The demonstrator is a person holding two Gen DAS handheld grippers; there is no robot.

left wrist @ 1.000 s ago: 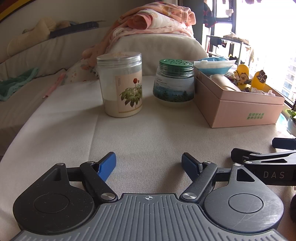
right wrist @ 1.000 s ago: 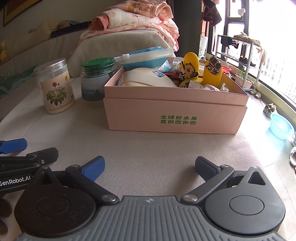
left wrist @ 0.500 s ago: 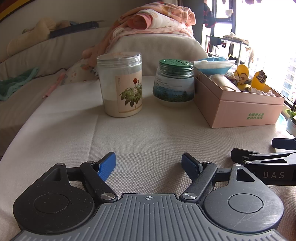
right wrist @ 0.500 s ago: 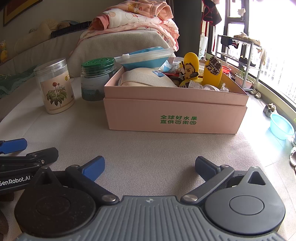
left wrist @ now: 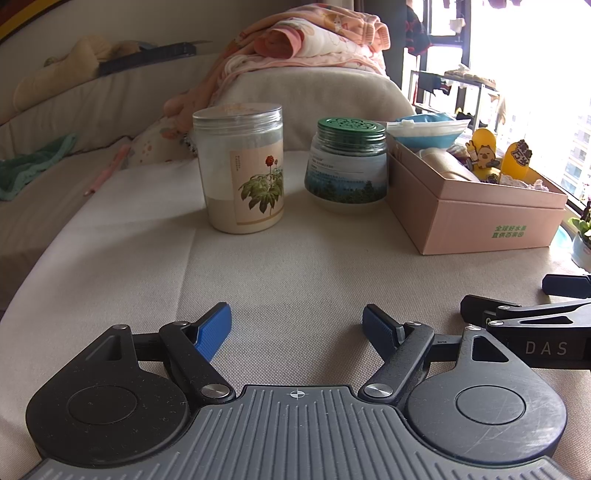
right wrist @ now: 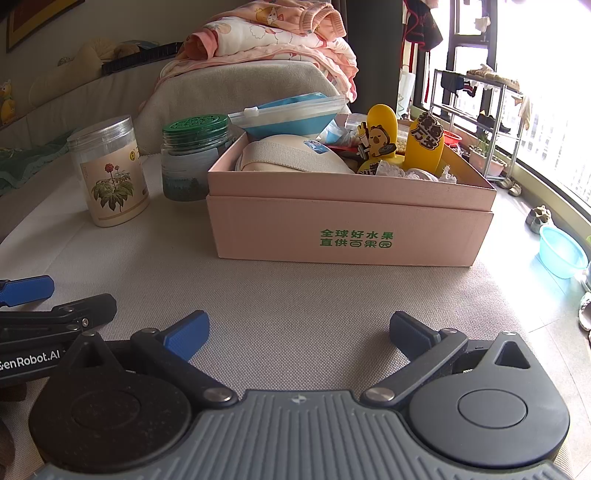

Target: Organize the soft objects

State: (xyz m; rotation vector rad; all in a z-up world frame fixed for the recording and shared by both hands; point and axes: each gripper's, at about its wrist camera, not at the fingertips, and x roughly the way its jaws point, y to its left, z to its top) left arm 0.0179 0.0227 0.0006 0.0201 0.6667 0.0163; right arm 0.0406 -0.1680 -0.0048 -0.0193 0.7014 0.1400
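A pink cardboard box stands on the beige cloth surface; it also shows in the left wrist view. It holds a beige padded item, a blue zip pouch, two yellow soft toys and white lace bits. My right gripper is open and empty, low over the cloth in front of the box. My left gripper is open and empty, to its left, facing two jars.
A clear jar with a flower label and a green-lidded jar stand left of the box. Folded pink clothes lie on a cushion behind. A blue basin sits on the floor at right.
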